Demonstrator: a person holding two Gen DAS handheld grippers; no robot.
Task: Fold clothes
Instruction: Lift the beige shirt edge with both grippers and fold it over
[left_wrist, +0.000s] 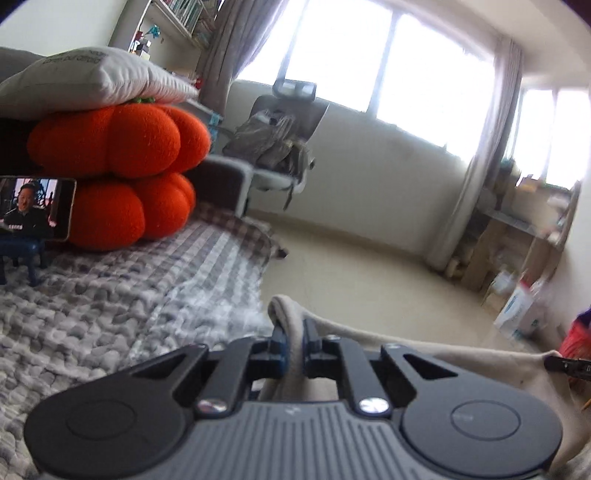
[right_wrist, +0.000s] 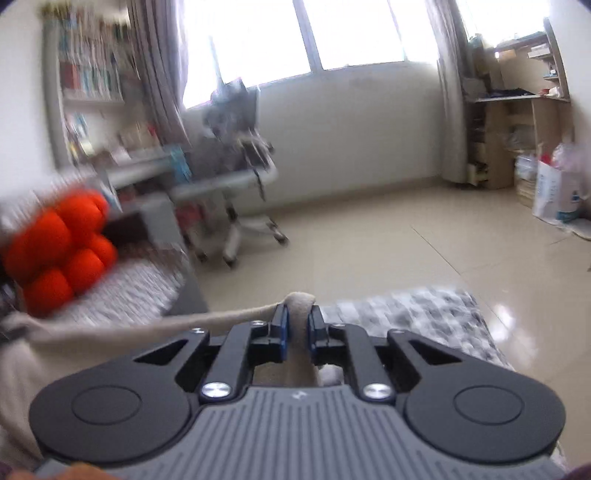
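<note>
Two grippers, both pinched nearly closed on the same beige garment (left_wrist: 424, 354). Left gripper (left_wrist: 293, 334): blue-padded fingers clamp a bunched fold of the cloth, which pokes up between the pads and trails down under the gripper body. Right gripper (right_wrist: 297, 325): same, pads squeezed on a rolled edge of the garment. Between the two grips the cloth edge runs as a taut band; in the right wrist view it stretches off to the left, in the left wrist view to the right, where a dark gripper tip shows at the frame edge. Garment held up over a grey knobbly blanket (left_wrist: 110, 302). On the blanket: two stacked orange pumpkin cushions (left_wrist: 118, 166), white pillow (left_wrist: 96, 79) on top, phone (left_wrist: 35, 206) on a small blue stand beside them, screen lit. Beyond: office chair (left_wrist: 284, 140) draped with clothing, beige floor (left_wrist: 369, 266). White paper bag (right_wrist: 557, 192) by the wooden shelves (right_wrist: 517, 122); contents too blurred to tell.
</note>
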